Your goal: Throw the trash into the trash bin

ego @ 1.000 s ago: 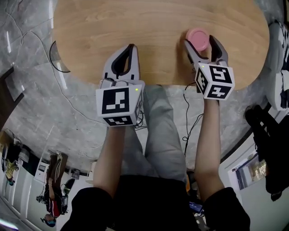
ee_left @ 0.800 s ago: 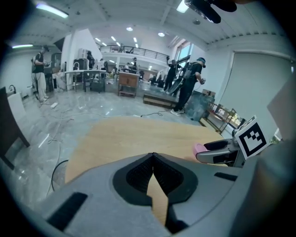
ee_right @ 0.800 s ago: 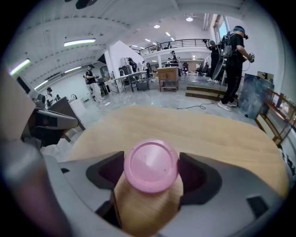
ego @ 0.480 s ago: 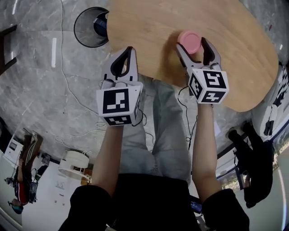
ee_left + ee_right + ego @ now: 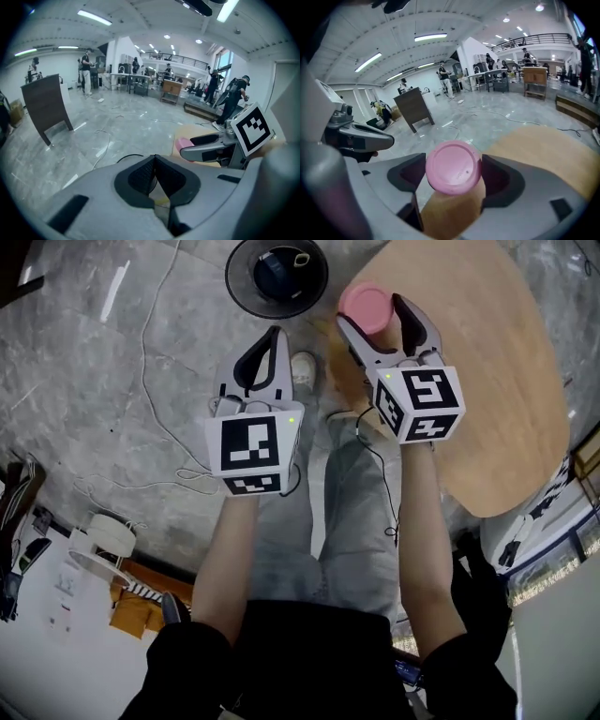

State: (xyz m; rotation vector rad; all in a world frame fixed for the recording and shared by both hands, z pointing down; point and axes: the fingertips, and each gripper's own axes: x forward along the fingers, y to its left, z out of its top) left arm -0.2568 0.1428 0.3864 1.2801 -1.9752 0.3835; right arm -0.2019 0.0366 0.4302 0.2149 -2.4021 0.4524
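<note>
My right gripper point(image 5: 368, 310) is shut on a brown paper cup with a pink lid point(image 5: 363, 308), held over the left end of the wooden table point(image 5: 478, 381). In the right gripper view the cup point(image 5: 452, 187) fills the space between the jaws, its pink lid facing the camera. A round black trash bin point(image 5: 277, 274) stands on the grey floor at the top of the head view, just left of the cup. My left gripper point(image 5: 273, 336) is shut with nothing in it, pointing toward the bin. In the left gripper view its pads point(image 5: 145, 176) meet.
Cables point(image 5: 150, 381) trail across the marble floor left of the bin. A white shoe point(image 5: 302, 368) shows below the bin. A dark wooden board point(image 5: 47, 105) stands on the floor far left in the left gripper view. People stand in the distant hall.
The view has swung left: the table slid right and the trash bin came into view at the top. My right gripper carried the cup off the table centre toward its left end.
</note>
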